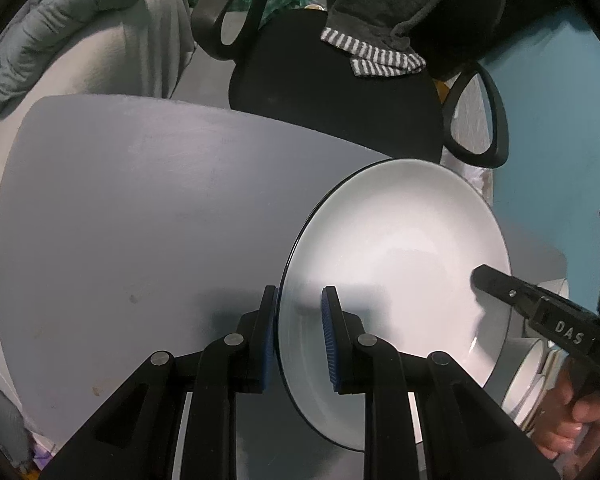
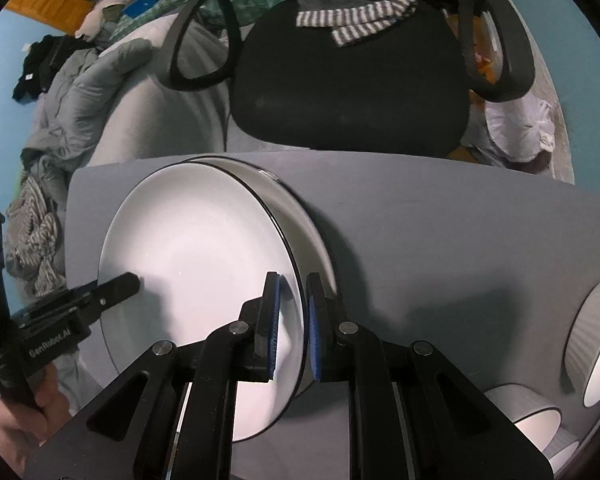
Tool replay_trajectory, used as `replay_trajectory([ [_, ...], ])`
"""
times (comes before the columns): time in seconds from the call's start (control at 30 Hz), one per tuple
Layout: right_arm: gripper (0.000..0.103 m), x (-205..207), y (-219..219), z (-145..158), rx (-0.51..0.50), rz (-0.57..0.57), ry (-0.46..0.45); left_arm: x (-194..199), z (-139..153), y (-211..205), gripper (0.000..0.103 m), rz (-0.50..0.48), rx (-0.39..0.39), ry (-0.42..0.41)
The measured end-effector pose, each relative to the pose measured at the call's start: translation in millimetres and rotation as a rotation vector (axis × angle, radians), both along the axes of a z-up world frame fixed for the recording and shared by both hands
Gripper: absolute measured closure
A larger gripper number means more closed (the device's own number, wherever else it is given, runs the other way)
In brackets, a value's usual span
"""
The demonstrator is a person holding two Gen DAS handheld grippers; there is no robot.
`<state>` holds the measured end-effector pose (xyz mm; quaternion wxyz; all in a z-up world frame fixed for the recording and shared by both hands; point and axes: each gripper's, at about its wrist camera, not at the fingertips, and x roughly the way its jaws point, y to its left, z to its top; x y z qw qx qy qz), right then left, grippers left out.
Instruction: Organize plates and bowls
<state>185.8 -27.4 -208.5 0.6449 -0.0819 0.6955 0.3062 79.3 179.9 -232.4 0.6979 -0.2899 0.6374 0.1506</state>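
Overhead, both wrist views look steeply down on a matte grey tabletop. A round white plate with a thin dark rim is carried between the two tools. The left gripper clamps the plate's rim at its 9 o'clock edge, blue ribbed pads either side of the rim. The right gripper pinches the opposite edge, at about 3 o'clock in its own view, jaws nearly closed on the rim.

In the right wrist view a second white plate rim shows just beyond and under the held plate, from 12 to 3 o'clock; whether the two plates touch I cannot tell.

Surroundings:
- Black padded office chair seat with looped armrests at 12 o'clock, tight against the table's far edge.
- Grey garment with striped grey-and-white cuff draped over the chair's back edge.
- Pale grey quilted bedding at 10 o'clock, beyond the table.
- White ribbed bowls with dark rims at 4 o'clock in the right view, on the table, apart from the plate.
- A person's hand grips the right tool's handle at 4 o'clock in the left view.

The bowls lie nearest the right gripper's side; the table to the left of the plate is bare grey.
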Motion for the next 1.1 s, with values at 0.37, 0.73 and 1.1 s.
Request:
replay_trajectory([
  [0.37, 0.077, 5, 10, 0, -0.048, -0.016, 0.036, 10, 0, -3, 0.076, -0.044, 0.027, -0.006],
  [0.73, 0.056, 10, 9, 8, -0.049, -0.097, 0.064, 9, 25, -13, 0.058, -0.052, 0.035, -0.073],
  [1.1, 0.045, 13, 7, 29, -0.082, -0.062, -0.047, -8, 48, -27, 0.051, -0.032, 0.049, -0.117],
])
